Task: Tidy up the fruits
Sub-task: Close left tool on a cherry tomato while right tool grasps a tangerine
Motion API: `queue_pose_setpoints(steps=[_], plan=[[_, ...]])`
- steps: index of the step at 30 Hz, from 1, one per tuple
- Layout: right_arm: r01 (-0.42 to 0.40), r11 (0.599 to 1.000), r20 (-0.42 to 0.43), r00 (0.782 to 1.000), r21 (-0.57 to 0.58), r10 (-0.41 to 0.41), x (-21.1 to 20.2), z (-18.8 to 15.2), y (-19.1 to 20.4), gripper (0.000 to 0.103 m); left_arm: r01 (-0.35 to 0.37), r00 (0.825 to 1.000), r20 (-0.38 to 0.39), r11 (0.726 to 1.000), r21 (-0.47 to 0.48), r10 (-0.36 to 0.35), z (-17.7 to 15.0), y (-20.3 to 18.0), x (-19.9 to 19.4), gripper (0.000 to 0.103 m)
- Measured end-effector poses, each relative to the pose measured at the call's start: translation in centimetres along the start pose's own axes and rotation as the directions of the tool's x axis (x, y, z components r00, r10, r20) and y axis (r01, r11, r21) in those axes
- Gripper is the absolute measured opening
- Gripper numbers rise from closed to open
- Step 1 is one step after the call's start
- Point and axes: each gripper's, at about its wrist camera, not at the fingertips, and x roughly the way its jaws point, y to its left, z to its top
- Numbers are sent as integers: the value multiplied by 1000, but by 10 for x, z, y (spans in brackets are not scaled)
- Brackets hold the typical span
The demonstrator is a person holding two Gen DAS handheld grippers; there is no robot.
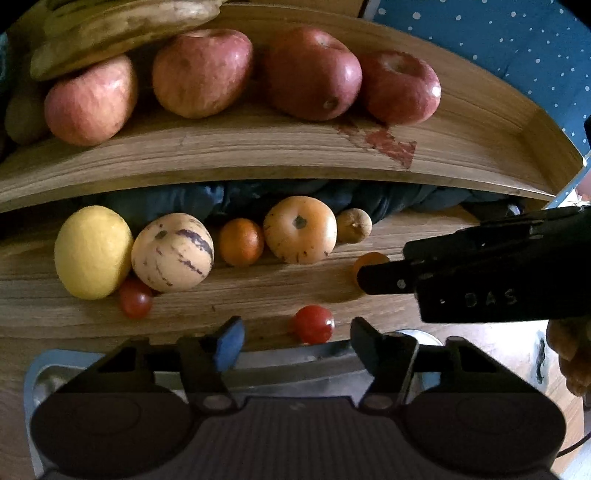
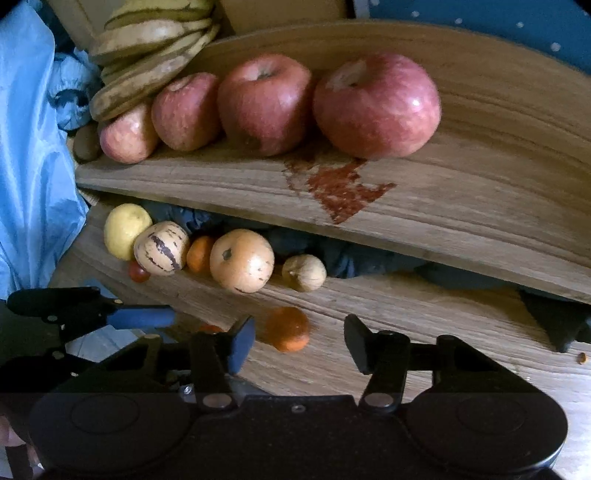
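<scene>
A red cherry tomato (image 1: 313,324) lies on the lower wooden board (image 1: 258,295), just ahead of my left gripper (image 1: 295,343). The gripper is open, its pads apart on either side of the tomato and not touching it. A small orange (image 2: 287,329) sits between the fingers of my right gripper (image 2: 299,343), which is also open, with gaps on both sides. In the left wrist view, the right gripper's finger (image 1: 380,282) partly hides that small orange (image 1: 369,263).
A raised wooden tray (image 1: 258,147) holds several red apples (image 1: 201,72) and bananas (image 1: 122,26). Under its edge sit a lemon (image 1: 92,251), a striped melon (image 1: 171,251), an orange (image 1: 241,242), a tan fruit (image 1: 300,234) and a second tomato (image 1: 135,299). A blue bag (image 2: 29,166) hangs on the left.
</scene>
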Motion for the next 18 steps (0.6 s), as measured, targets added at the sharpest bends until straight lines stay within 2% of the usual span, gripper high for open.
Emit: queue_pose_setpoints(steps=[6,11,14,18], plan=[[-4,1000,-27,1000,-18,4,8,0,0,42,5,1000,0,1000,-3,-5,1,-5,3,56],[-25,1000,-29,999,-10,25,10,-1,-4,41,19,1000,-4,1000,-5,-19,4,-7,7,41],[-36,999,-27,999,-10,36,9,-2,-5,37,19,1000,-5,1000,-2,-19,4,-8,8,38],[-43,999,-19,999,3,43,7,-3,-9,36,15,1000,-2,1000,7,-15,5,-12,11,38]])
